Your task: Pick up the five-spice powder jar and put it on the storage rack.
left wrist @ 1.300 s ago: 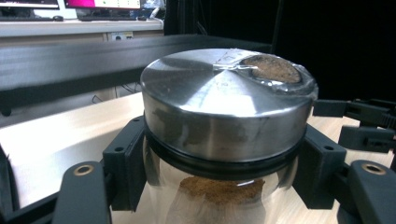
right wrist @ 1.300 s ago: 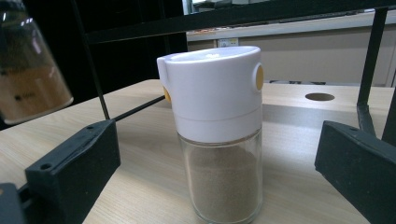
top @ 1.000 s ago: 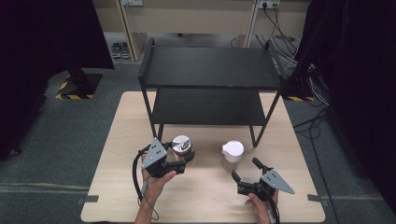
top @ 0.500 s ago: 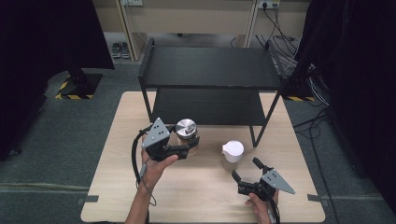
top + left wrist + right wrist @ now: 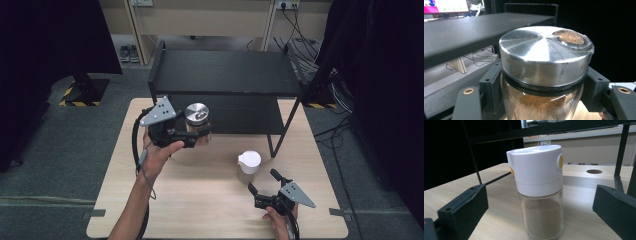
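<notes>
Brown powder fills the steel-lidded jar (image 5: 544, 82) clamped in the left gripper (image 5: 192, 136); the right gripper (image 5: 264, 186) gapes empty near the white-capped shaker (image 5: 539, 192).

A light wooden table (image 5: 165, 200) is standing on grey carpet (image 5: 60, 165). A black two-tier shelf rack (image 5: 225, 72) is sitting on the table's far half, its legs resting on the wood and both of its tiers lying bare. A white-capped glass shaker (image 5: 248, 166) is standing upright on the tabletop just in front of the rack's front right leg, holding a pale brown powder, as the right gripper view is showing.
</notes>
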